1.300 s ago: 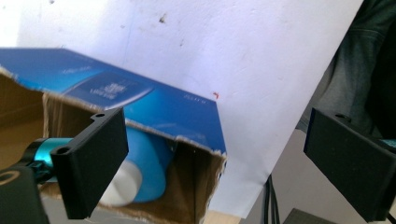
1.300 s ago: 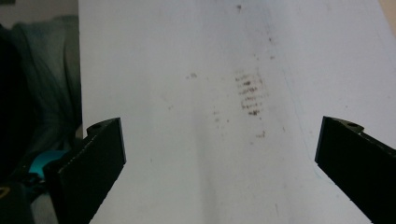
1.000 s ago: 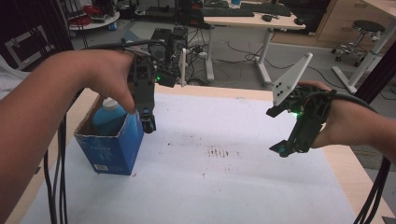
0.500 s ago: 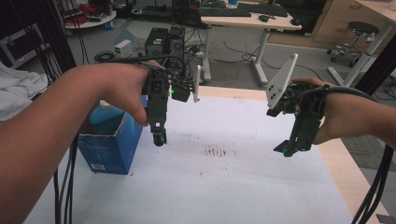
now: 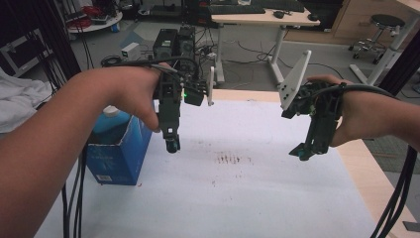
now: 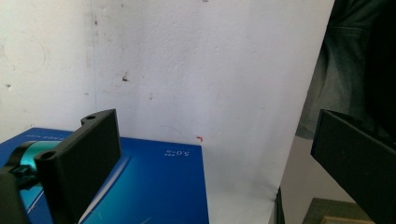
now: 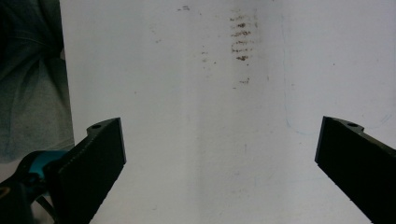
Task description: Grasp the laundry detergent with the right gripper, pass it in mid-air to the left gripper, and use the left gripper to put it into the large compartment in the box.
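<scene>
Two empty grippers held above the white table, a blue box at the left.

The box stands upright at the table's left edge, long axis vertical, open top up, with a blue bottle standing inside it. Just right of the box, the left gripper hangs tips down, jaws spread wide, holding and touching nothing. Brown marks lie mid-table. Well to the right, the right gripper hovers near the table's right edge, jaws also spread wide and empty.
</scene>
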